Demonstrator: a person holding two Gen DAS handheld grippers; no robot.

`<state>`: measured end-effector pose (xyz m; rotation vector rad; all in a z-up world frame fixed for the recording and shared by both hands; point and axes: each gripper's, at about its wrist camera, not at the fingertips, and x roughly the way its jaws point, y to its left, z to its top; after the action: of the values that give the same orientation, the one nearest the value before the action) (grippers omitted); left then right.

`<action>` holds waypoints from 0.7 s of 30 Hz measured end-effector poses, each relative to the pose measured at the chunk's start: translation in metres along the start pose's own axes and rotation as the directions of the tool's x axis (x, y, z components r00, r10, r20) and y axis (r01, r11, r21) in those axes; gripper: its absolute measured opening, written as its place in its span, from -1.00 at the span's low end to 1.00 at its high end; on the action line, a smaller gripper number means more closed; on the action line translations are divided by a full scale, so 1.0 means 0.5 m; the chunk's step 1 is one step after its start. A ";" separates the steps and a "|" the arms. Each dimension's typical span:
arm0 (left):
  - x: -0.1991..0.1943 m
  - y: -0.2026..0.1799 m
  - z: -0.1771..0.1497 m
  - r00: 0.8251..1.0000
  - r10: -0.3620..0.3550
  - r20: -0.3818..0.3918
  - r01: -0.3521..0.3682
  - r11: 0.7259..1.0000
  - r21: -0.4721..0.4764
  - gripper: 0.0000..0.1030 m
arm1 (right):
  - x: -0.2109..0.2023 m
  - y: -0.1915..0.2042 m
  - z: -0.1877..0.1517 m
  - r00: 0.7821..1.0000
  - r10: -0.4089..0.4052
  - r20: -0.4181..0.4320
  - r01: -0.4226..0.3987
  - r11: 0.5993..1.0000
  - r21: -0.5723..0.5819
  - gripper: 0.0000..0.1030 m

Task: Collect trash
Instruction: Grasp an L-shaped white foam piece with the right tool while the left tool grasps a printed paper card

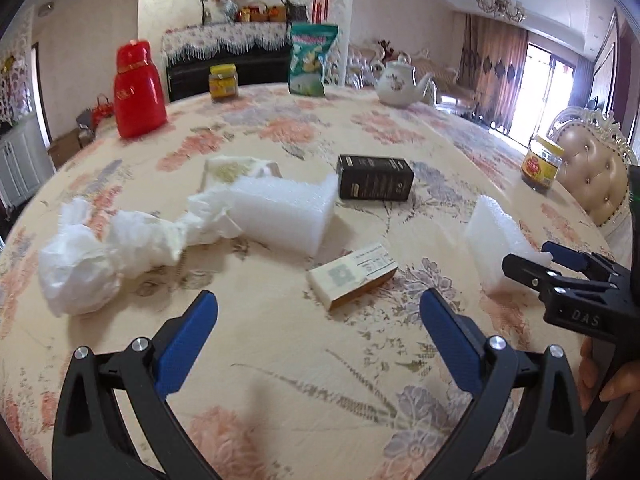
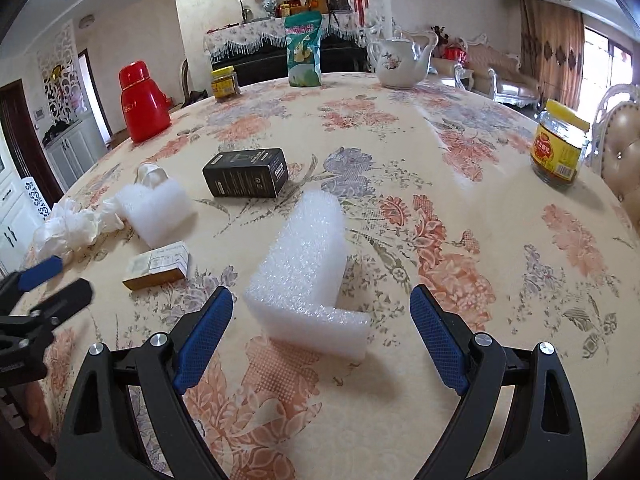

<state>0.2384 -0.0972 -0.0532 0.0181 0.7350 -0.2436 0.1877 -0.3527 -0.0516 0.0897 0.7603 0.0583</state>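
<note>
**Trash all still out; both tongs empty**

Judging by what lies on the floral-covered surface (image 2: 460, 208), collecting has barely begun, if at all. No bin or bag to receive the trash shows in either view, so where it is meant to go cannot be told.

The left tongs (image 1: 318, 320) are spread wide with nothing between them, low in the left wrist view. Just above them, at centre, lies a small white and tan carton (image 1: 352, 276). Further up sit a large white foam block (image 1: 284, 212) and, touching its left end, a crumpled white plastic wrap (image 1: 104, 252) trailing toward the left edge. A black box (image 1: 374, 178) lies just right of the foam block.

The right tongs (image 2: 322, 320) are likewise released and hold nothing. An L-shaped foam piece (image 2: 308, 272) lies in the lower centre of the right wrist view, its near end reaching into the gap between the two fingers without seeming to touch either, though the fisheye makes this hard to judge.

So five loose pieces remain. The red flask (image 1: 138, 88), teapot (image 1: 400, 82), green snack bag (image 1: 310, 60) and jars (image 2: 560, 146) along the far edge look like things to keep, not trash.
</note>
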 end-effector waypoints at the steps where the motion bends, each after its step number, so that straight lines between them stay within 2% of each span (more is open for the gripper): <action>1: 0.007 0.000 0.002 1.000 -0.007 -0.012 0.007 1.000 -0.004 0.90 | 0.000 -0.001 0.002 1.000 0.003 -0.003 -0.003 1.000 0.002 0.65; 5: 0.053 -0.017 0.020 0.998 -0.020 -0.065 0.020 1.000 0.010 0.89 | 0.008 -0.001 0.004 0.999 0.021 -0.027 -0.021 1.000 0.007 0.61; 7: 0.072 -0.024 0.029 0.996 -0.014 -0.084 0.016 1.000 0.024 0.88 | 0.010 -0.002 0.004 0.999 0.025 -0.033 -0.025 1.000 0.009 0.36; 8: 0.084 -0.027 0.035 0.995 -0.012 -0.097 0.015 0.999 0.029 0.88 | 0.009 -0.004 0.003 0.999 0.026 -0.032 -0.026 1.000 0.015 0.10; 10: 0.107 -0.033 0.044 0.992 -0.007 -0.128 0.012 0.999 0.041 0.88 | 0.005 -0.013 0.003 0.999 0.034 -0.020 -0.033 0.999 0.037 0.09; 15: 0.150 -0.053 0.053 0.983 0.004 -0.183 0.016 0.994 0.111 0.71 | -0.007 -0.012 0.001 0.999 0.043 0.005 -0.043 0.999 0.033 0.05; 18: 0.171 -0.065 0.046 0.977 -0.001 -0.214 0.034 0.988 0.150 0.39 | -0.008 -0.008 0.001 0.999 0.041 0.006 -0.041 0.999 0.024 0.05; 21: 0.166 -0.071 0.040 0.978 -0.009 -0.208 0.044 0.986 0.161 0.35 | -0.008 -0.011 0.001 0.999 0.044 0.004 -0.044 0.999 0.033 0.05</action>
<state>0.3028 -0.1512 -0.0912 0.1933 0.9214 -0.3311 0.1853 -0.3587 -0.0493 0.1376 0.7560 0.0873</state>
